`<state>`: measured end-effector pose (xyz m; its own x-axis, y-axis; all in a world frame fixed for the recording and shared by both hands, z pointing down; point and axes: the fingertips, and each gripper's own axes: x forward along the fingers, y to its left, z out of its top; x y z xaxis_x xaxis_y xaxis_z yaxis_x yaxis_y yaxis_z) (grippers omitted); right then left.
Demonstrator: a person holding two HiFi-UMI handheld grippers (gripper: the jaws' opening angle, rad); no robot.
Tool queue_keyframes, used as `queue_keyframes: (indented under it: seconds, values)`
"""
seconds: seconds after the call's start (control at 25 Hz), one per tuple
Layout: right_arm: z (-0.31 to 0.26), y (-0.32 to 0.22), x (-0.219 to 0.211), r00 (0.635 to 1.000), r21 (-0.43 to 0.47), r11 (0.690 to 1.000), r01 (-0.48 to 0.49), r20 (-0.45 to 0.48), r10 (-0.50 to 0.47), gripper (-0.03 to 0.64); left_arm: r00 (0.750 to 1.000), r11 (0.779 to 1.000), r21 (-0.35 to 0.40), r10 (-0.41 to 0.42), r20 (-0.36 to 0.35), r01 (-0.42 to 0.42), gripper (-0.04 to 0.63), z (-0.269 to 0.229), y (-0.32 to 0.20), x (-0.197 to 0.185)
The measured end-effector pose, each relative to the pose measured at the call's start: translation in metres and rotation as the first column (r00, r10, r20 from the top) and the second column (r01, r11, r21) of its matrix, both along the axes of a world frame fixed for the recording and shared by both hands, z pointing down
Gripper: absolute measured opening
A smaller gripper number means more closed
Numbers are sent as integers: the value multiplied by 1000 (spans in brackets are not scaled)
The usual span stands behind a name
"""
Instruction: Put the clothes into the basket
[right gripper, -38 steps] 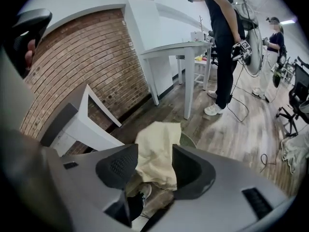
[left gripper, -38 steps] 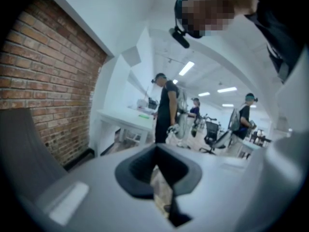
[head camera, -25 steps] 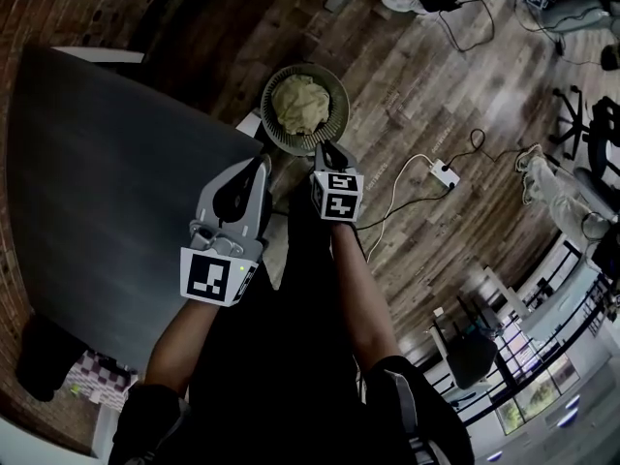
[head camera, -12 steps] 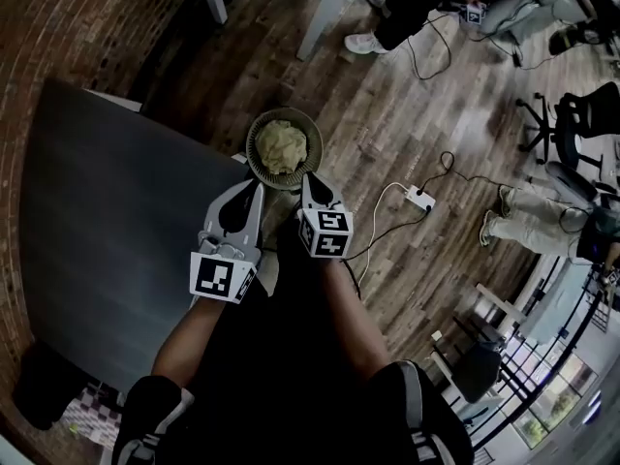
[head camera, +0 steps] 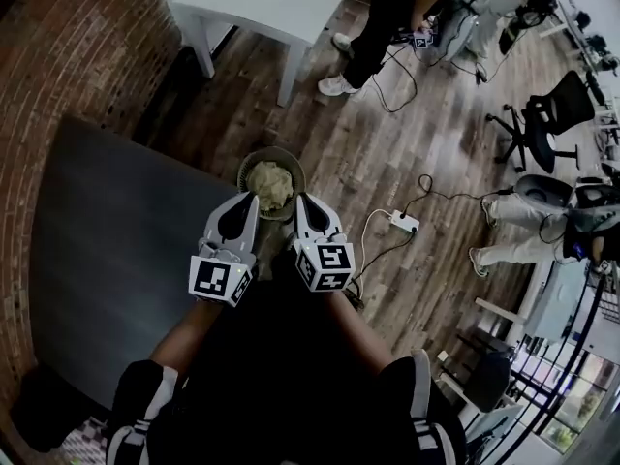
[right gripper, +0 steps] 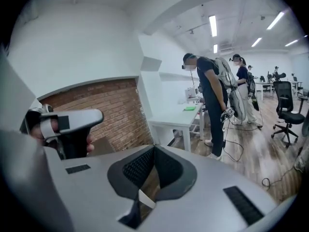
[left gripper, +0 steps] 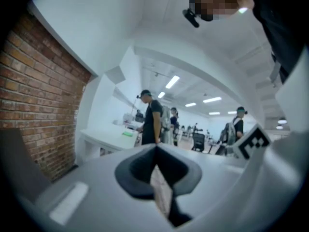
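In the head view a round grey basket (head camera: 250, 160) stands on the wooden floor by the dark table's corner, and a pale yellow-green bundle of clothes (head camera: 271, 184) lies in it. My left gripper (head camera: 249, 199) and right gripper (head camera: 299, 201) are raised side by side over the basket's near rim, both pointing away from me. Each has its jaws together with nothing between them. In the left gripper view the left gripper (left gripper: 155, 148) looks out level across the room. In the right gripper view the right gripper (right gripper: 154, 148) does the same, shut and empty.
A dark grey table (head camera: 107, 250) fills the left of the head view, with a brick wall behind. A white table (head camera: 271, 8) stands farther off. People (head camera: 387, 17) stand near it; cables and a power strip (head camera: 404, 223) lie on the floor, office chairs (head camera: 542, 114) at right.
Both grippers have risen from above the basket, the right one more, and now point more level. The basket looks smaller and farther below. The clothes stay in the basket.
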<state>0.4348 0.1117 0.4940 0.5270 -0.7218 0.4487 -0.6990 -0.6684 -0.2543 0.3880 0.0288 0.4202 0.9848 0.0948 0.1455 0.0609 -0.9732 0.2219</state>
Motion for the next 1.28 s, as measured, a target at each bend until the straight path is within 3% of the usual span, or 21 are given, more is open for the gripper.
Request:
queue_keyframes:
  seconds: [0.44,1.28]
  values:
    - [-64,23,-7,995,100,995,-1,-100,11,8,1000,1000,25,12,-27,-11,5,-22,14,-8]
    - [-70,22,8,991,97,994,45,-134,-32,6,999,999,39,19,-29,-18,5,-22,22,8]
